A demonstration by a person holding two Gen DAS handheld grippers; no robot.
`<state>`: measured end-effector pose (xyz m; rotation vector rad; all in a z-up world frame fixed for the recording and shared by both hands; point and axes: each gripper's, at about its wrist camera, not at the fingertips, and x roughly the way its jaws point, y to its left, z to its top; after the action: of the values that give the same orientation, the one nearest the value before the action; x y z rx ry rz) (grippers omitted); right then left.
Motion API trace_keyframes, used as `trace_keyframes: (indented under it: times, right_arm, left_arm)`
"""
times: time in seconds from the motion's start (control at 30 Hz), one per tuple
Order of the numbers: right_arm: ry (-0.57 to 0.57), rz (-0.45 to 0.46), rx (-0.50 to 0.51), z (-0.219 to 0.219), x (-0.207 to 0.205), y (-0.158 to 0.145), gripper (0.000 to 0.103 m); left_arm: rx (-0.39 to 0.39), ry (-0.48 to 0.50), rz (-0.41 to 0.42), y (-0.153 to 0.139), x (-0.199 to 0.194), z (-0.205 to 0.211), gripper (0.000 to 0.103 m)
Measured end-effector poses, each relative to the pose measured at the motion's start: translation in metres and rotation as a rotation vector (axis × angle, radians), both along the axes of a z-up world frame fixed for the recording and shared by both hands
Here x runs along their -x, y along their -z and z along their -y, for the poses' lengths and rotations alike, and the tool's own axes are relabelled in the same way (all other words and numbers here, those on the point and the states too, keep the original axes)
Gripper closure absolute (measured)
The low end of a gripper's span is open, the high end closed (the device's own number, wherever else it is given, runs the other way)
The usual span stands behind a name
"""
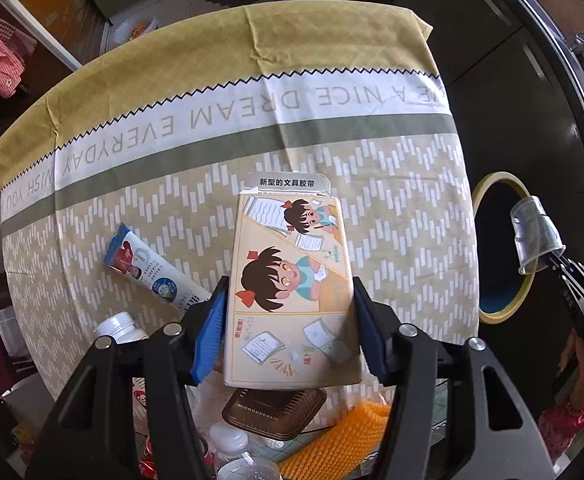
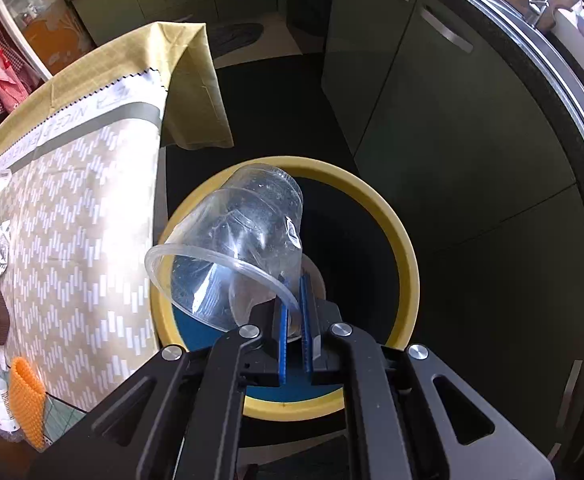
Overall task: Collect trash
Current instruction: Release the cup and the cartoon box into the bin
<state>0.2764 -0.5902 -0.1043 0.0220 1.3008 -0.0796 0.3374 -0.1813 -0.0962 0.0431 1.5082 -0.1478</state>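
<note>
In the left wrist view a beige cardboard box (image 1: 292,264) printed with cartoon children lies lengthwise between my left gripper's (image 1: 290,282) blue pads (image 1: 208,332), which press on both its long sides above the patterned tablecloth (image 1: 403,216). My right gripper (image 2: 293,292) is shut on the rim of a clear plastic cup (image 2: 244,236), which is tilted on its side over the yellow-rimmed bin (image 2: 405,240) on the dark floor. That cup (image 1: 533,232) and right gripper (image 1: 567,276) also show at the right edge of the left wrist view, beside the bin (image 1: 479,188).
On the cloth lie a blue and white tube (image 1: 152,268), a white-capped bottle (image 1: 120,328), a brown plastic tray (image 1: 276,412), an orange ridged piece (image 1: 339,440) and clear bottles (image 1: 236,452). Green cabinets (image 2: 431,120) stand beyond the bin. A person's hand (image 1: 579,360) holds the right gripper.
</note>
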Motion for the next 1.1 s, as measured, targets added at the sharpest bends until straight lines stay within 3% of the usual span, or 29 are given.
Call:
trace_keyframes:
  times: [0.13, 0.3, 0.63, 0.9, 1.1]
  right_arm:
    - [0.024, -0.050, -0.012, 0.008, -0.007, 0.021, 0.096]
    - [0.049, -0.060, -0.028, 0.016, -0.015, 0.024, 0.082]
    - [0.074, 0.077, -0.065, 0.047, 0.031, -0.028, 0.082]
    - [0.140, 0.082, -0.057, 0.087, 0.079, -0.035, 0.082]
    - [0.191, 0.071, -0.061, 0.112, 0.110, -0.038, 0.082]
  left_arm:
    - [0.009, 0.043, 0.028, -0.010, 0.018, 0.006, 0.047]
    - [0.026, 0.109, 0.052, -0.032, 0.037, 0.028, 0.047]
    - [0.100, 0.305, 0.032, -0.030, 0.068, 0.131, 0.047]
    - [0.134, 0.460, -0.019, 0.005, 0.077, 0.249, 0.047]
    - [0.105, 0.475, -0.048, 0.046, 0.068, 0.310, 0.045]
